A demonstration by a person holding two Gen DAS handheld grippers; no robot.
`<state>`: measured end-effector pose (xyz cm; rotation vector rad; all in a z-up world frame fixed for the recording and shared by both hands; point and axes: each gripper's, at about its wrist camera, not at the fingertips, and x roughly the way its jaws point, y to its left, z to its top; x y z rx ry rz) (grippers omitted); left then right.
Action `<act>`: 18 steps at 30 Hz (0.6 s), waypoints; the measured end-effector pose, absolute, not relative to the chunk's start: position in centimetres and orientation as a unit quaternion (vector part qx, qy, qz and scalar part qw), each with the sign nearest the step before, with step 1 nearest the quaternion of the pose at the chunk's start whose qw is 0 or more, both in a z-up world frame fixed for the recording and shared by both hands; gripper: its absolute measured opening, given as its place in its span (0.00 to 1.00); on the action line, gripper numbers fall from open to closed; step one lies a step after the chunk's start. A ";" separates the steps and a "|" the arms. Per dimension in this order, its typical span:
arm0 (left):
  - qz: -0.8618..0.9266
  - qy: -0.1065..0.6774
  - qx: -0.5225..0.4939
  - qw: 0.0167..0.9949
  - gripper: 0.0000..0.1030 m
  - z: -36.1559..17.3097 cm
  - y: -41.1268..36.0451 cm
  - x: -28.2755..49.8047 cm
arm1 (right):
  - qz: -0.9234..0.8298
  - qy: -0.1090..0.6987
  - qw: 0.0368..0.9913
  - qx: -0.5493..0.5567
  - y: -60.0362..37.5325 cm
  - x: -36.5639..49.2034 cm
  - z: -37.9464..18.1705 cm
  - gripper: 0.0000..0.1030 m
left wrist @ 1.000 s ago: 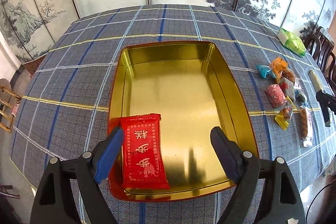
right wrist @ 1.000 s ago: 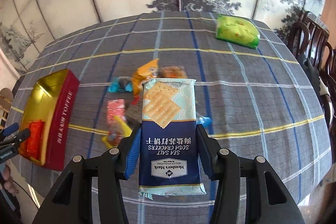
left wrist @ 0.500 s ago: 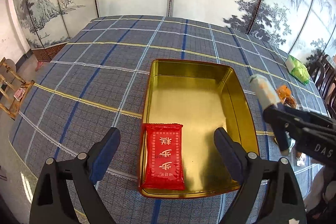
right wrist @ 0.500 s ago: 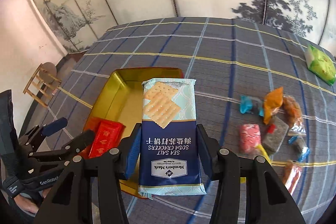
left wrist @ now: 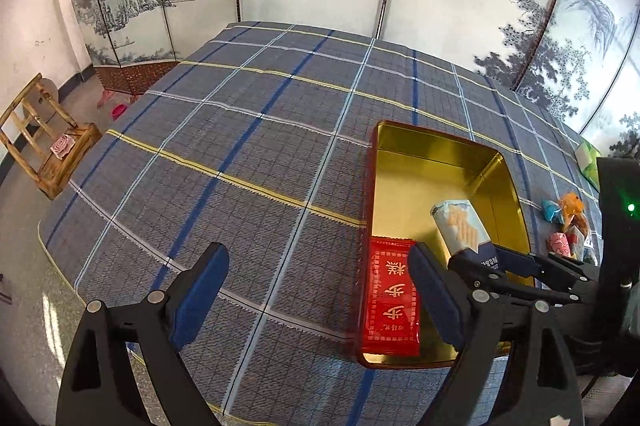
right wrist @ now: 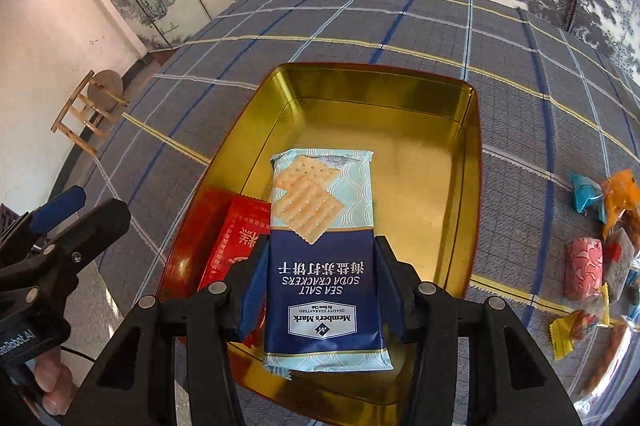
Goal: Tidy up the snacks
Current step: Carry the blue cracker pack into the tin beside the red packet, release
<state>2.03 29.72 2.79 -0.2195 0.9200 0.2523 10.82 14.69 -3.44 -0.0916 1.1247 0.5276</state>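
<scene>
My right gripper [right wrist: 320, 280] is shut on a blue soda cracker pack [right wrist: 322, 226] and holds it over the gold tin [right wrist: 474, 130], above its near half. A red snack pack [right wrist: 236, 246] lies in the tin's near left corner. In the left wrist view the tin [left wrist: 508, 178] sits at the right, with the red pack [left wrist: 394, 300] inside and the cracker pack [left wrist: 460, 228] held by the right gripper [left wrist: 476, 256]. My left gripper [left wrist: 316, 300] is open and empty, over the cloth left of the tin. It shows at the left edge of the right wrist view [right wrist: 68, 214].
Several loose wrapped snacks [right wrist: 592, 246] lie on the plaid tablecloth [left wrist: 240, 154] right of the tin. A green pack [left wrist: 588, 160] lies further back right. A wooden stool [left wrist: 44, 142] stands on the floor to the left. Painted screens stand behind the table.
My right gripper has carried the cracker pack from the snack pile to over the tin. My left gripper has drawn back to the left, off the tin, still open.
</scene>
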 end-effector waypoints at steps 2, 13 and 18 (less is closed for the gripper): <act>0.123 0.447 -0.112 0.879 0.86 2.4 30.1 2.0 | 0.245 0.538 0.806 -0.045 14.9 10.9 -4.2 0.49; 0.108 0.459 -0.107 0.875 0.86 1.7 29.3 2.3 | 0.243 0.535 0.807 -0.055 14.8 10.8 -4.6 0.50; 0.097 0.459 -0.098 0.877 0.86 1.9 28.1 2.6 | 0.255 0.527 0.809 -0.036 13.8 10.6 -3.6 0.51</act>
